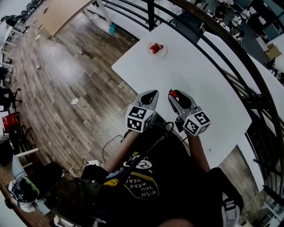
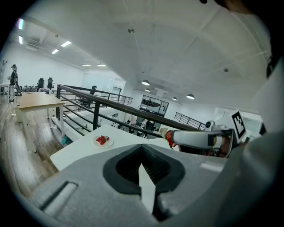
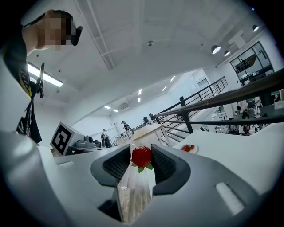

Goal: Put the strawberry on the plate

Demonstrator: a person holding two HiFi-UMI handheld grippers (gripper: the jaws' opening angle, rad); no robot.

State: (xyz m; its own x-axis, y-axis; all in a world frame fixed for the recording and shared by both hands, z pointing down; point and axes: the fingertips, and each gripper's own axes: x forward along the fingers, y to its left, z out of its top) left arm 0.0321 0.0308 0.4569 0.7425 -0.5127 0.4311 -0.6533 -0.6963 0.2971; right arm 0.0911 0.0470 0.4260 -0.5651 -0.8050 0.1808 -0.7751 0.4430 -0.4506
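A small white plate [image 1: 156, 48] with strawberries on it sits near the far left corner of the white table [image 1: 199, 71]; it also shows as the plate [image 2: 102, 141] and the plate [image 3: 188, 148]. My right gripper [image 1: 174, 94] is held above the table's near part, shut on a red strawberry [image 3: 141, 156] with green leaves. The same strawberry [image 2: 169, 138] shows at that gripper's tip in the left gripper view. My left gripper [image 1: 151, 94] hovers just left of it, shut and holding nothing; the plate lies well ahead of both.
A black railing [image 1: 230, 48] runs along the table's far and right sides. Wood floor [image 1: 66, 88] lies to the left, with a wooden table [image 1: 62, 13] further off. The person's arms and dark shirt [image 1: 146, 177] fill the lower part of the head view.
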